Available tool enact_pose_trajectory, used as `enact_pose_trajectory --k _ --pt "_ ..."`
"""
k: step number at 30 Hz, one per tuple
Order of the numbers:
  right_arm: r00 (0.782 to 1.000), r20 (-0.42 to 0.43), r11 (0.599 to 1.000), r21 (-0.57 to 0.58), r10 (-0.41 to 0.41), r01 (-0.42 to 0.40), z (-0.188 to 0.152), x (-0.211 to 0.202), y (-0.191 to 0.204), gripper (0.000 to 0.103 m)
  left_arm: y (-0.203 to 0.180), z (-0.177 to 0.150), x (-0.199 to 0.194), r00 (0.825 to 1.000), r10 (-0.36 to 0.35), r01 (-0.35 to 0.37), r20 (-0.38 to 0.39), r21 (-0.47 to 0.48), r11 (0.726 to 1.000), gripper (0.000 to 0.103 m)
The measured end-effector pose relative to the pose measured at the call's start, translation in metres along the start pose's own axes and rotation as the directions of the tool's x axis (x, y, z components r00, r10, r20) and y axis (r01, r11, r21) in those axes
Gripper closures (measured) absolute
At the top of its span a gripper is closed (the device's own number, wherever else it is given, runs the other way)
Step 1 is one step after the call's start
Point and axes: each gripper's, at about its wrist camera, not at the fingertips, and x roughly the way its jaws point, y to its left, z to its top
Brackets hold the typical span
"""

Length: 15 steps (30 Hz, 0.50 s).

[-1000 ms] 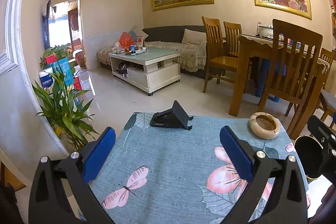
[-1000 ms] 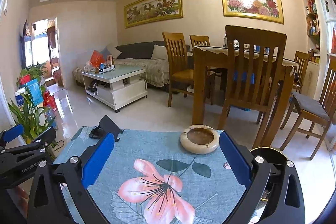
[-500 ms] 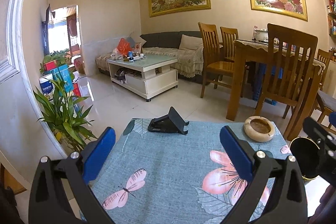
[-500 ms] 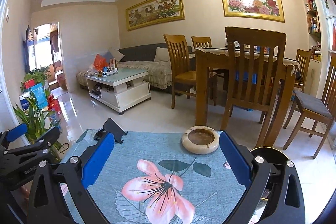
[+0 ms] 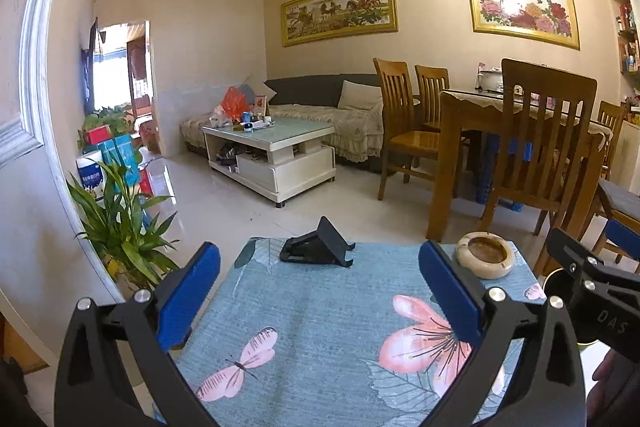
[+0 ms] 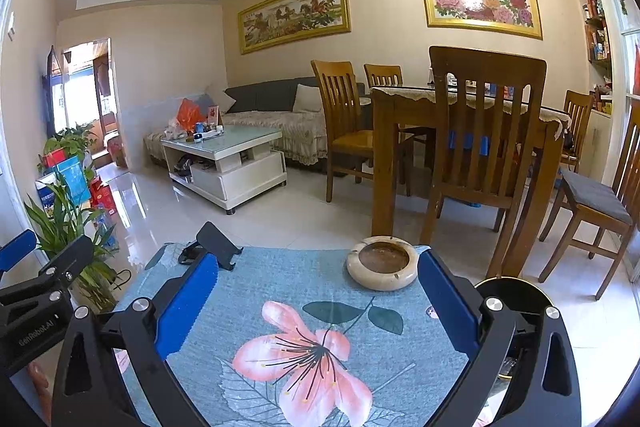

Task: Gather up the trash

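My left gripper (image 5: pixel 320 291) is open and empty above a small table with a blue floral cloth (image 5: pixel 320 331). My right gripper (image 6: pixel 316 299) is open and empty above the same cloth (image 6: pixel 280 291). A round black bin with a gold rim (image 6: pixel 516 291) stands on the floor at the table's right edge; part of it shows in the left wrist view (image 5: pixel 556 279). A beige stone ashtray (image 6: pixel 382 263) sits at the far right of the cloth, just ahead of my right gripper's right finger. No loose trash shows on the cloth.
A black phone stand (image 5: pixel 316 247) sits at the cloth's far edge. A potted plant (image 5: pixel 120 227) stands left of the table. Wooden dining chairs (image 6: pixel 480 147) and a dining table stand ahead right, and a white coffee table (image 6: pixel 228 155) stands ahead.
Both grippers have tilted up slightly, so the table sits lower in both views. Both stay open and empty.
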Motion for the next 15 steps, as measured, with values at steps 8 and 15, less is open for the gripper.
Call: enact_pose_trajectory --k 8,15 --pt "1.0 0.002 1.0 0.005 0.003 -0.003 0.0002 -0.0014 -0.002 0.003 0.0033 0.0022 -0.0029 1.0 -0.01 0.011 0.008 -0.013 1.0 0.003" --pt "1.0 0.0 1.0 0.007 0.004 -0.004 0.0 -0.0015 -0.0023 0.003 0.0053 0.0037 0.001 1.0 -0.01 0.01 -0.003 -0.019 1.0 0.003"
